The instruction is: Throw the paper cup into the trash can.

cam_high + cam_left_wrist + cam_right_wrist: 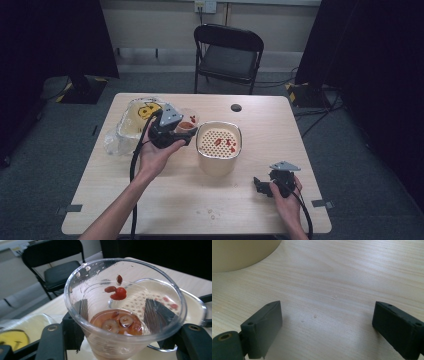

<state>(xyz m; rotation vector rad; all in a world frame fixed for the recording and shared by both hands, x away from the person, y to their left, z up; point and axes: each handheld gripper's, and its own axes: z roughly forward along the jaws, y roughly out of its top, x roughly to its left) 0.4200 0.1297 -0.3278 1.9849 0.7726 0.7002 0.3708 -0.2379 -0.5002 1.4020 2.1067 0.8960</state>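
My left gripper (185, 132) is shut on a clear plastic cup (187, 122), held up just left of a cream pot (218, 166). In the left gripper view the cup (120, 340) holds a little reddish liquid with pale round fruit pieces, and red bits stick to its inner wall. The black pads (83, 308) press on the cup's two sides. A perforated strainer insert (218, 142) with a few red pieces sits in the pot. My right gripper (260, 186) rests open on the table at the front right, with nothing but bare wood between its jaws (327, 320).
A foil tray (131, 125) with a yellow item and clear plastic lies at the table's back left. A black folding chair (227, 55) stands behind the table. A dark round hole (236, 107) marks the tabletop, and small crumbs (212, 214) lie near the front edge.
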